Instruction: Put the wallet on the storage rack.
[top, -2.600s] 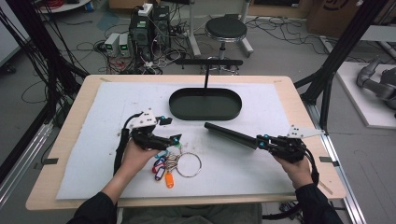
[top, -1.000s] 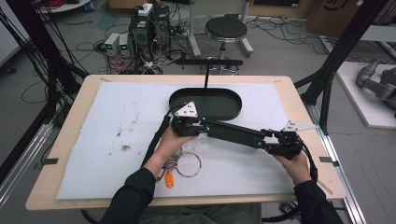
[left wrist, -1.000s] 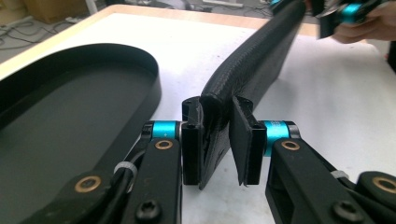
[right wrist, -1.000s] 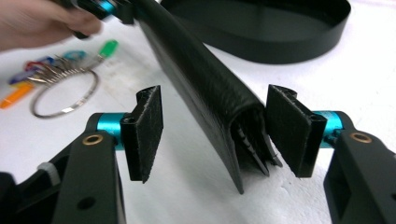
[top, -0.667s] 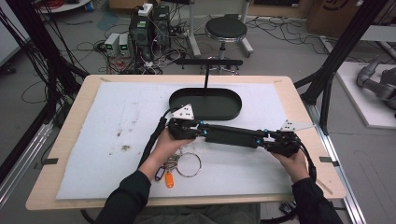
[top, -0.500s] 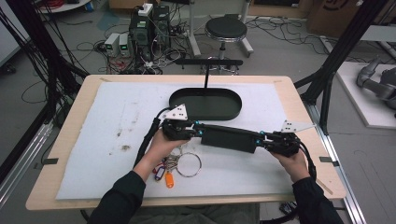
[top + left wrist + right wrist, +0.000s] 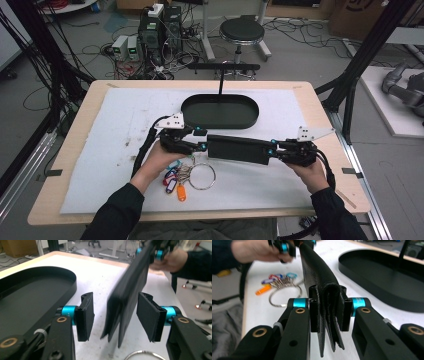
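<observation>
- High view: my right gripper [image 7: 272,151] clamps one end of a long black wallet [image 7: 239,148]; wallet runs level across the mat [image 7: 115,130] toward my left gripper [image 7: 202,140].
- Right gripper view: pads squeezed flat on the wallet's folded edge, layers fanning out below the jaws. Firm grasp.
- Left gripper view: my jaws are spread, wallet [image 7: 127,293] end sits between the pads [image 7: 85,316], a gap on each side. Not gripping it.
- Wallet is off the mat, carried at the right end; the left end hangs free between my open left jaws.
- Wallet sits just in front of the tray [image 7: 220,111], between tray and keys [image 7: 175,177], apart from both in high view.
- Tray: black oval, shallow, on the mat's far half, thin black post rising at its back edge.
- Keys: coloured tags (blue, red, orange) on a big metal ring [image 7: 202,176], lying on the mat just below my left hand [image 7: 162,157]. Right gripper view shows them past the wallet, near the left hand.
- Left hand wraps the left gripper body, cable looping off to its left. Right hand [image 7: 310,172] holds the right gripper near the mat's right edge.
- Mat is white with dark specks on its left part, laid on a wooden table [image 7: 325,115].
- Left gripper view is blurred around the wallet's far end and the right hand.
</observation>
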The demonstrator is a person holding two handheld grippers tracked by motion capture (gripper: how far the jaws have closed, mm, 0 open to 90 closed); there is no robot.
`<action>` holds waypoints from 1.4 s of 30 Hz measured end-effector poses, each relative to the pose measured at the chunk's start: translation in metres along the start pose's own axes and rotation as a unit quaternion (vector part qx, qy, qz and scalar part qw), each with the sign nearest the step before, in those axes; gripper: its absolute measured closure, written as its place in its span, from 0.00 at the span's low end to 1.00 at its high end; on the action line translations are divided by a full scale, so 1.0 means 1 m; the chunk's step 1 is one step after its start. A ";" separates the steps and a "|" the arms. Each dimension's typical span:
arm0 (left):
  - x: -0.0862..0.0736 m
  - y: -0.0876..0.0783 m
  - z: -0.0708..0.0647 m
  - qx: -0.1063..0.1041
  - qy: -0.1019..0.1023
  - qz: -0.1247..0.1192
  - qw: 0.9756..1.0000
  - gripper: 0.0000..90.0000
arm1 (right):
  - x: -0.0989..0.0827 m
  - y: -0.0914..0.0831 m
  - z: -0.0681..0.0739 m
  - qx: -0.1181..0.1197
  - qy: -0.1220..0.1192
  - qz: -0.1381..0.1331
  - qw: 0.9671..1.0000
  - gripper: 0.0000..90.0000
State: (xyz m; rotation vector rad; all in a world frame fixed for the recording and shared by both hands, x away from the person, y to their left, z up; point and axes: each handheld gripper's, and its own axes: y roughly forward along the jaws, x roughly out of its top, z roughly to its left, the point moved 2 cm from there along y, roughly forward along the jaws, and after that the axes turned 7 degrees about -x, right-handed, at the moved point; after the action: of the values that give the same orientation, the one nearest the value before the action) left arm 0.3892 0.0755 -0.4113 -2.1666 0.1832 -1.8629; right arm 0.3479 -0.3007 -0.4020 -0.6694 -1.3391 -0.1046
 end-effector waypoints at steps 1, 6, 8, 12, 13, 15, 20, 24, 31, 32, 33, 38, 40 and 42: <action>0.000 0.001 -0.001 -0.004 0.002 0.000 1.000 0.51 | 0.002 0.000 0.000 0.004 0.001 -0.008 1.000 0.85; 0.003 0.002 -0.009 -0.021 0.033 0.012 0.999 0.74 | 0.008 0.002 0.005 0.018 -0.002 -0.018 1.000 0.85; 0.004 -0.001 -0.009 -0.039 0.027 0.001 0.999 0.81 | 0.009 0.002 0.005 0.016 -0.002 -0.020 1.000 0.84; 0.005 -0.005 -0.013 -0.048 0.031 -0.010 0.998 0.83 | 0.010 0.003 0.006 0.020 0.002 -0.025 0.999 0.79; 0.005 -0.007 -0.014 -0.050 0.030 -0.013 0.998 0.83 | 0.010 0.004 0.006 0.022 0.006 -0.023 0.999 0.78; 0.005 -0.009 -0.014 -0.052 0.024 -0.019 0.998 0.84 | 0.010 0.006 0.006 0.018 0.006 -0.020 1.000 0.74; 0.005 -0.013 -0.016 -0.051 0.022 -0.028 0.998 0.84 | 0.012 0.011 0.008 0.016 0.014 -0.016 1.000 0.63; 0.005 -0.015 -0.016 -0.054 0.020 -0.044 0.997 0.84 | 0.013 0.016 0.009 0.016 0.025 -0.010 1.000 0.56; 0.004 -0.022 -0.017 -0.056 0.020 -0.082 0.995 0.85 | 0.010 0.023 0.005 0.012 0.043 -0.002 0.999 0.46; 0.004 -0.022 -0.017 -0.056 0.020 -0.082 0.995 0.85 | 0.009 0.024 0.005 0.016 0.044 -0.001 0.999 0.47; 0.005 -0.023 -0.018 -0.056 0.019 -0.085 0.995 0.85 | 0.009 0.026 0.006 0.018 0.043 0.000 0.999 0.50; 0.006 -0.027 -0.017 -0.053 0.017 -0.099 0.994 0.84 | 0.011 0.029 0.012 0.026 0.018 -0.004 0.999 0.73; 0.007 -0.029 -0.017 -0.043 0.019 -0.100 0.994 0.84 | 0.014 0.027 0.014 0.036 0.008 -0.017 0.999 0.83; 0.008 -0.030 -0.018 -0.034 0.020 -0.099 0.994 0.82 | 0.017 0.026 0.015 0.036 -0.002 -0.021 0.999 0.85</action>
State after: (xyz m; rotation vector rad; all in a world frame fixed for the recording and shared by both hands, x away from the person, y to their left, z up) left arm 0.3699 0.0994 -0.3927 -2.2674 0.0407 -2.0347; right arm 0.3508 -0.2675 -0.3954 -0.5820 -1.3550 -0.0878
